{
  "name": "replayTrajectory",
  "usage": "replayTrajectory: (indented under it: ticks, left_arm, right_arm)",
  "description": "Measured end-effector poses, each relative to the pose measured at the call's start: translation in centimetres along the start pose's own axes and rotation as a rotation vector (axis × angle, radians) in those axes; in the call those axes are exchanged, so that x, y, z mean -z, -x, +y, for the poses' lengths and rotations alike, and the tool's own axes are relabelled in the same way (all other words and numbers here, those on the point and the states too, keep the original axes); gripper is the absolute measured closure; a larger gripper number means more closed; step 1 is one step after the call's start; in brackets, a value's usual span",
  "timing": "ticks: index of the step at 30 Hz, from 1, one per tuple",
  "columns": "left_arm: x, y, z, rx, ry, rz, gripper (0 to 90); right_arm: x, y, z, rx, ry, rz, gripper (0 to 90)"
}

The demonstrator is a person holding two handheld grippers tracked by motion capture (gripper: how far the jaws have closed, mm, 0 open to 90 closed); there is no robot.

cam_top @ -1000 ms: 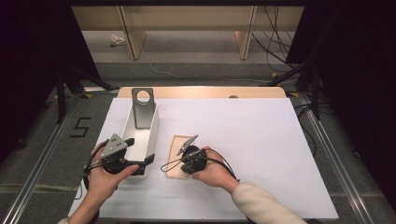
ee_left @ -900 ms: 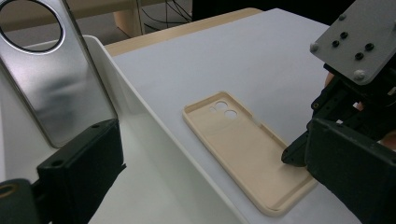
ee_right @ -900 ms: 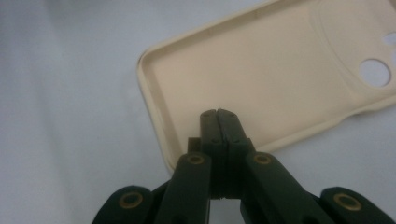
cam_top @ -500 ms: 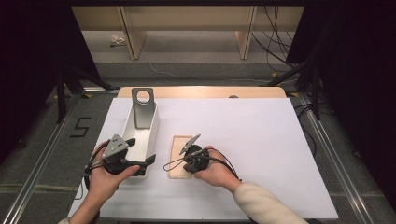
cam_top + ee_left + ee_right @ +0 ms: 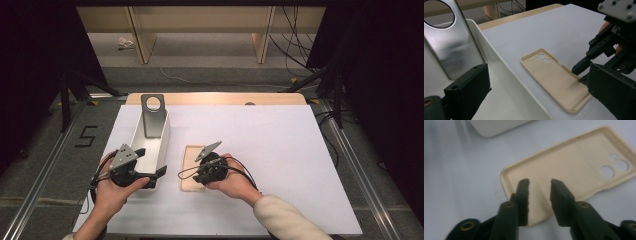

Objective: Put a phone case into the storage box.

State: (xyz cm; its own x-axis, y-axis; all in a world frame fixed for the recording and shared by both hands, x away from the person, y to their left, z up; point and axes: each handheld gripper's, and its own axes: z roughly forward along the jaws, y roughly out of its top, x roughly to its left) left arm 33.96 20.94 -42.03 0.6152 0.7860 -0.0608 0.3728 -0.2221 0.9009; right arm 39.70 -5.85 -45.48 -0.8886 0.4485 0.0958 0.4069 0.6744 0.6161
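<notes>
- My right gripper (image 5: 539,182) hovers over the near end of the beige phone case (image 5: 574,172); its jaws have just been opening and now stand parted, with nothing pinched between them.
- The phone case lies flat on the white table sheet (image 5: 280,150), open side up, camera holes at its far end, just beside the white tray (image 5: 162,137) and apart from it.
- My left gripper (image 5: 150,172) sits at the tray's near end. In the left gripper view its jaws stand wide, one inside the tray and one outside, so they straddle the wall; I cannot see the pads pressing on it.
- The silver phone (image 5: 447,47) leans upright inside the tray, its round camera ring on top, untouched by either gripper.
- My judgement: the case looks set down and let go. What is left, I guess, is to fetch the phone out of the tray and seat it in the case. None of that has begun.
</notes>
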Motion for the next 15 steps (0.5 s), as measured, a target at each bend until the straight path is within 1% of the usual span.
replayTrajectory:
  ticks: [2, 4, 5, 8, 9, 11, 14, 15]
  left_arm:
    - [0.0, 0.0, 0.0, -0.003, 0.000, -0.001, 4.3]
    - [0.0, 0.1, 0.0, -0.005, -0.001, -0.002, 4.3]
    - [0.0, 0.1, 0.0, -0.007, -0.002, -0.004, 4.5]
    - [0.0, 0.2, 0.0, -0.013, -0.006, -0.008, 4.6]
    - [-0.1, 0.2, 0.0, -0.013, -0.005, -0.008, 4.7]
    - [-0.1, 0.2, 0.0, -0.012, -0.004, -0.014, 5.0]
    - [-0.1, 0.3, 0.0, -0.018, -0.006, -0.016, 5.3]
    - [-0.1, 0.3, 0.0, -0.017, -0.007, -0.018, 5.3]
  right_arm:
    - [0.7, 0.2, 0.0, -0.001, 0.036, -0.013, 53.0]
    - [1.4, 0.5, -0.3, 0.009, 0.064, -0.028, 44.4]
    - [1.8, 0.7, -0.4, 0.004, 0.075, -0.034, 39.2]
    - [2.9, 1.4, -1.1, 0.001, 0.108, -0.050, 29.2]
    - [3.3, 1.6, -1.4, -0.004, 0.119, -0.056, 26.3]
    - [4.1, 2.0, -1.9, -0.018, 0.133, -0.059, 23.5]
    - [5.4, 2.6, -2.9, -0.035, 0.153, -0.089, 17.8]
    - [5.8, 2.8, -3.2, -0.041, 0.160, -0.096, 17.9]
